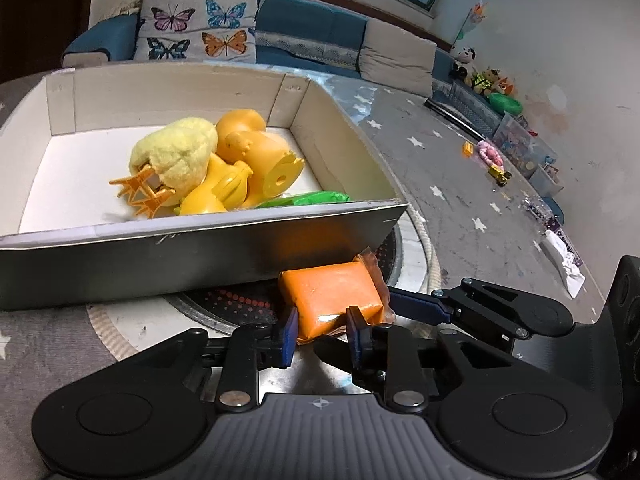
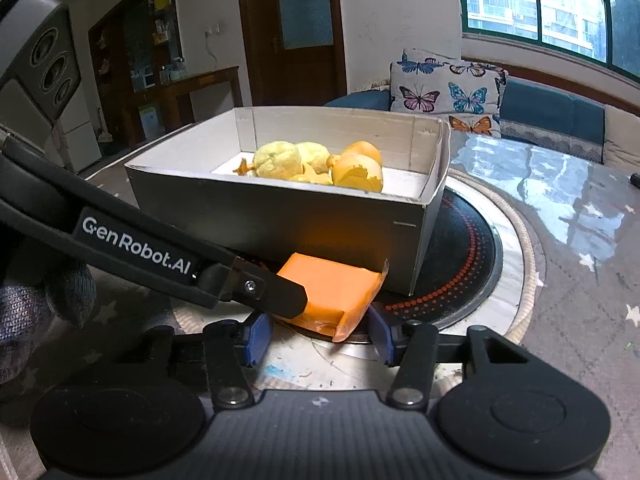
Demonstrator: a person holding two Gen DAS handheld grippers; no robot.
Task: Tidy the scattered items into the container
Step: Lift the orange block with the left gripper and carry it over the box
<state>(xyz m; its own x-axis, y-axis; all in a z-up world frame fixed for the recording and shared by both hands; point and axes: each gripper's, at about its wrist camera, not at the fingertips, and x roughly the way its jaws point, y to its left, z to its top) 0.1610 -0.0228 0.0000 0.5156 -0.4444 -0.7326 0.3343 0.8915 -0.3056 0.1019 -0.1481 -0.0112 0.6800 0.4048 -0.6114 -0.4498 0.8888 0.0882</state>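
An orange block in clear wrap [image 1: 332,294] lies on the dark round plate, right against the near wall of the box [image 1: 200,228]. My left gripper [image 1: 323,332] is shut on the block's near end, a blue pad on each side. In the right wrist view the same orange block [image 2: 332,290] sits between the pads of my right gripper [image 2: 318,334]. The right pad is at the wrap and the left pad stands clear. The left gripper's finger [image 2: 280,292] crosses in from the left. The box [image 2: 280,224] holds a yellow plush chick [image 1: 176,152], yellow plastic ducks [image 1: 256,148] and a green item [image 1: 308,199].
The box and block rest on a black round plate [image 2: 460,256] set in a table covered with a star-print cloth [image 2: 560,264]. A gloved hand [image 2: 40,304] shows at the left. A sofa with a butterfly cushion [image 1: 200,20] is behind, and toys lie on the floor [image 1: 496,160].
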